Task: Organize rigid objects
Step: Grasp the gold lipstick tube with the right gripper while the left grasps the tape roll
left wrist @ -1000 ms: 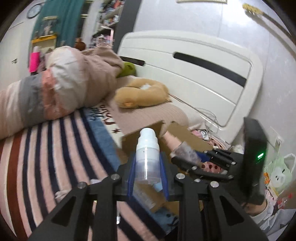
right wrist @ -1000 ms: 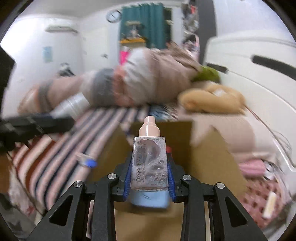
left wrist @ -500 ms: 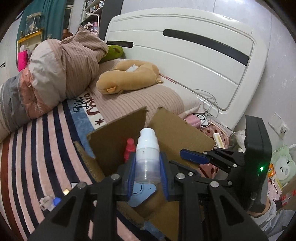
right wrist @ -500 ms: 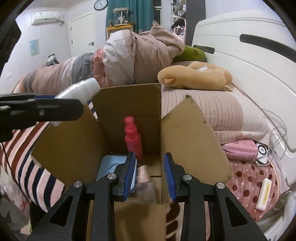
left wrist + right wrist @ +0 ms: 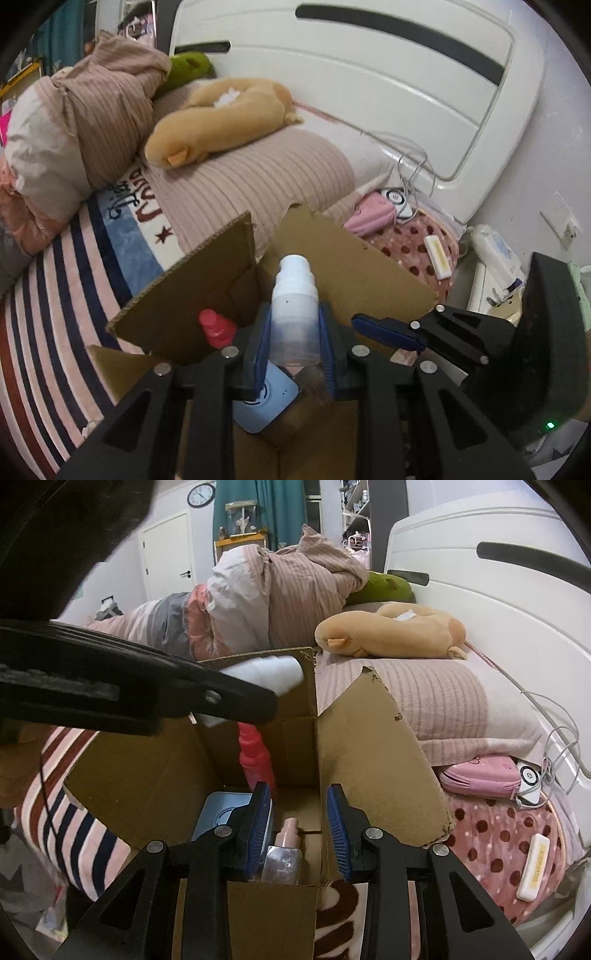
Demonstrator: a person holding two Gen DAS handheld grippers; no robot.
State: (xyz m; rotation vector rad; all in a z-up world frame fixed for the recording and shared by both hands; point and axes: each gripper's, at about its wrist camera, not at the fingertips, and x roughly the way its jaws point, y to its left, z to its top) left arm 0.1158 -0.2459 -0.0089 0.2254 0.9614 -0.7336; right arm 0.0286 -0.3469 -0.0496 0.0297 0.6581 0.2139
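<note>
- Between the blue-padded fingers of the left gripper (image 5: 294, 341): a frosted clear pump bottle with a white cap (image 5: 294, 310), clamped at its lower body, long axis upright, cap pointing away from the tool.
- Directly beneath and just beyond that bottle: the open brown cardboard box (image 5: 192, 295), flaps up, resting on the striped pink, white and navy bedspread (image 5: 48, 314).
- Inside the box, from the left wrist view: a red plastic bottle (image 5: 216, 326) standing near the far corner, a flat pale-blue square device (image 5: 266, 406) lying on the floor.
- At the right gripper (image 5: 299, 827): fingers spread apart, holding nothing, poised above the box's near edge.
- Just below the gap, apart from both pads: a clear glass foundation bottle with a beige pump (image 5: 284, 853), leaning against the near wall, neck toward the far wall.
- Judged step: lowering the held bottle straight down into free floor between red bottle and blue device; left tool nearer, already over the opening.
- Risk, as a guess: knocking the red bottle on the way in.
- Farther out: tan plush toy (image 5: 218, 118) on a ribbed pink pillow (image 5: 251, 184), white headboard (image 5: 369, 74) behind.
</note>
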